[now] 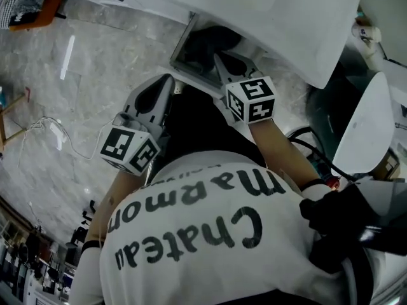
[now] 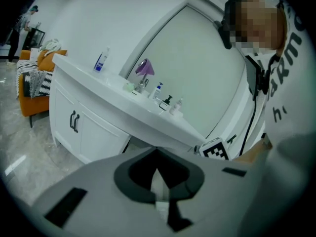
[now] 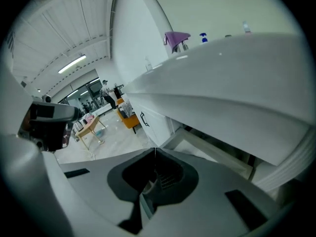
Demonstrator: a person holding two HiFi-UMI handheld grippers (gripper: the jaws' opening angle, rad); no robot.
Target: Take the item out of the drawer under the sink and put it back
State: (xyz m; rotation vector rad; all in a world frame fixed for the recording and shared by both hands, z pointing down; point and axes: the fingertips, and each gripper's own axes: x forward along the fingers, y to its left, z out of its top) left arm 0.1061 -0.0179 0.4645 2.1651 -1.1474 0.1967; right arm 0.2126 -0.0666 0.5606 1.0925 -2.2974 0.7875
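The drawer (image 1: 188, 42) under the white sink counter (image 1: 273, 18) stands pulled out, and its inside is dark; I cannot make out any item in it. My right gripper (image 1: 219, 57) points into the drawer's mouth, jaws shut and empty. To its left my left gripper (image 1: 167, 79) hangs just outside the drawer's front edge, also shut and empty. In the right gripper view the shut gripper (image 3: 154, 150) meets below the counter, with the drawer frame (image 3: 212, 149) just beyond. The left gripper (image 2: 157, 150) faces along the vanity (image 2: 94, 127).
Several bottles and a purple item (image 2: 144, 67) stand on the counter (image 2: 113, 90). Cabinet doors with black handles (image 2: 74, 121) are left of the drawer. An orange chair (image 2: 29, 83) stands at the vanity's far end. The floor (image 1: 76, 88) is grey marble tile.
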